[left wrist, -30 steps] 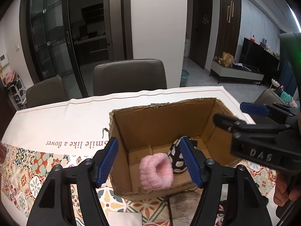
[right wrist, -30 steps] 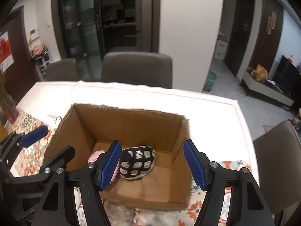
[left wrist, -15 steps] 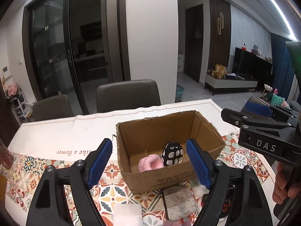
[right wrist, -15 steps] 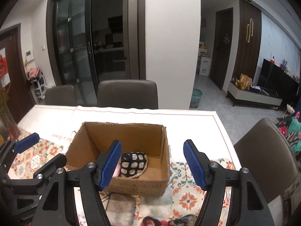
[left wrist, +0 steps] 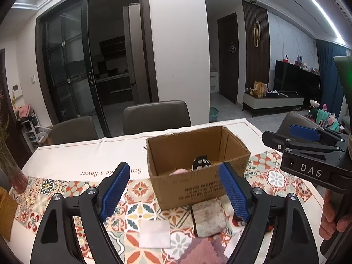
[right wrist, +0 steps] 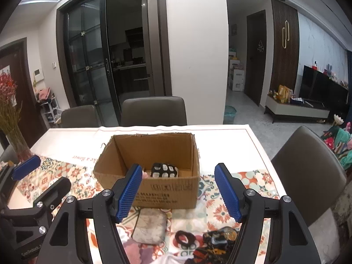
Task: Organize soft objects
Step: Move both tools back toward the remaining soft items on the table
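An open cardboard box (left wrist: 193, 189) (right wrist: 167, 194) stands on the patterned tablecloth. Inside it lie a black-and-white patterned soft item (right wrist: 164, 170) (left wrist: 201, 162) and a pink fluffy one (left wrist: 179, 171). My left gripper (left wrist: 175, 190) is open and empty, held back in front of the box. My right gripper (right wrist: 181, 192) is open and empty, also in front of the box. On the cloth nearer me lie a marbled grey pad (left wrist: 209, 217) (right wrist: 149, 225), a white square cloth (left wrist: 155, 234), a pink cloth (left wrist: 200, 253), a black hair tie (right wrist: 186, 237) and a dark patterned fabric (right wrist: 216, 242).
Grey chairs (left wrist: 156, 116) stand behind the table and one (right wrist: 308, 171) at its right side. A vase with dried flowers (right wrist: 13, 136) stands at the table's left. The right gripper's body (left wrist: 312, 160) shows at the right of the left wrist view.
Both grippers have drawn back and up from over the box, so the box now looks smaller and the loose soft items in front of it have come into view. Both stay open.
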A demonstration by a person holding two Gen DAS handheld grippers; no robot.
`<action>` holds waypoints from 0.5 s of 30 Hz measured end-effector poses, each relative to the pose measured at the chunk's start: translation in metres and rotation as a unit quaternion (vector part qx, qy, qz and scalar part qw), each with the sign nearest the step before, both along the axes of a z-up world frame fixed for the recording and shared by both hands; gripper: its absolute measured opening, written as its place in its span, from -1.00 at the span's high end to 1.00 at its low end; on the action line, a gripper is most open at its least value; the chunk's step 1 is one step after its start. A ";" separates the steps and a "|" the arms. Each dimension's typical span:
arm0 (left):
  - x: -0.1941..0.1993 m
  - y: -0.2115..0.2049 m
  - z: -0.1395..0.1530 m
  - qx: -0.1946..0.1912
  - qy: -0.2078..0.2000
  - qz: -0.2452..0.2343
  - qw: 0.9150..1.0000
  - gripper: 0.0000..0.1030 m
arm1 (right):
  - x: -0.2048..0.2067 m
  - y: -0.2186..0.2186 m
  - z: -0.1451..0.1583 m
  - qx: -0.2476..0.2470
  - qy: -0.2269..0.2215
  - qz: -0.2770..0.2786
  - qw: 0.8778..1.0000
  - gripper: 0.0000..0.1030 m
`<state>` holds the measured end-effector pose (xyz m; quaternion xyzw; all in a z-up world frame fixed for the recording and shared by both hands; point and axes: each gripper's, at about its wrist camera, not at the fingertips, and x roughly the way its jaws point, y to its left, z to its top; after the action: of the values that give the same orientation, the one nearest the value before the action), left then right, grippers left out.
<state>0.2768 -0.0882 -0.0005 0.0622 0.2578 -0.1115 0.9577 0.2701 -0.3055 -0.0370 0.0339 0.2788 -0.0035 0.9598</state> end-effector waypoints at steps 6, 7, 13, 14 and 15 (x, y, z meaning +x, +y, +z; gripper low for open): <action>-0.023 0.003 -0.009 0.006 0.005 -0.004 1.000 -0.62 | -0.023 0.004 -0.013 0.002 0.009 0.012 1.000 -0.34; -0.030 0.004 -0.012 0.009 0.006 -0.004 1.000 -0.62 | -0.027 0.005 -0.018 0.001 0.014 0.011 1.000 -0.34; -0.054 0.006 -0.029 0.011 0.020 -0.008 1.000 -0.62 | -0.045 0.004 -0.040 0.010 0.041 0.016 0.999 -0.34; -0.057 0.006 -0.032 0.012 0.022 -0.008 1.000 -0.62 | -0.047 0.005 -0.045 0.012 0.047 0.016 0.999 -0.34; -0.061 0.007 -0.035 0.013 0.027 -0.008 1.000 -0.62 | -0.049 0.004 -0.049 0.015 0.053 0.016 0.998 -0.34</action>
<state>0.2160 -0.0816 -0.0353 0.0738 0.2842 -0.1169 0.9487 0.2208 -0.3011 -0.0859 0.0431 0.3295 0.0143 0.9430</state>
